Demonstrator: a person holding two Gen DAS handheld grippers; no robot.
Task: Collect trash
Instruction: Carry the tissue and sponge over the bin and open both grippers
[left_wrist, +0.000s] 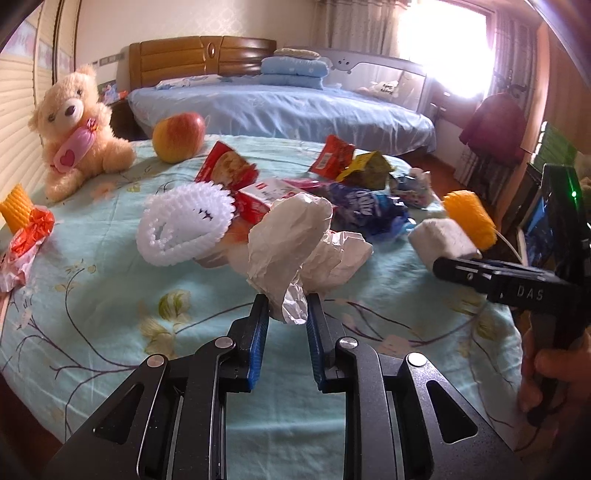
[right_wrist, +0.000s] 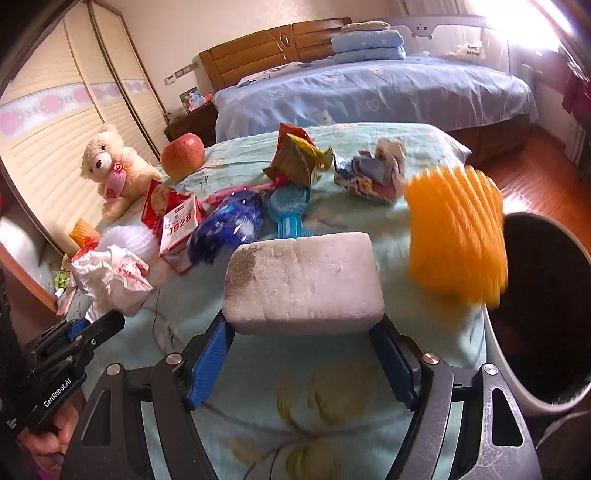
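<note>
Left hand-held gripper (left_wrist: 287, 308) pinches one crumpled paper (left_wrist: 291, 243); right hand-held gripper (right_wrist: 303, 334) clamps one foam block (right_wrist: 304, 282).

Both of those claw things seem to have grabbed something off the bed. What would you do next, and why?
Probably swing the right gripper, clamped on the white foam block, sideways over the dark round bin and let go. The bin's open mouth sits just beside it at the bed's edge. The left gripper, pinching the crumpled white paper bag, could follow.

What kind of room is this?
Most likely a home bedroom: a bed with a wooden headboard, folded blue bedding on it, and a teddy bear nearby.
</note>
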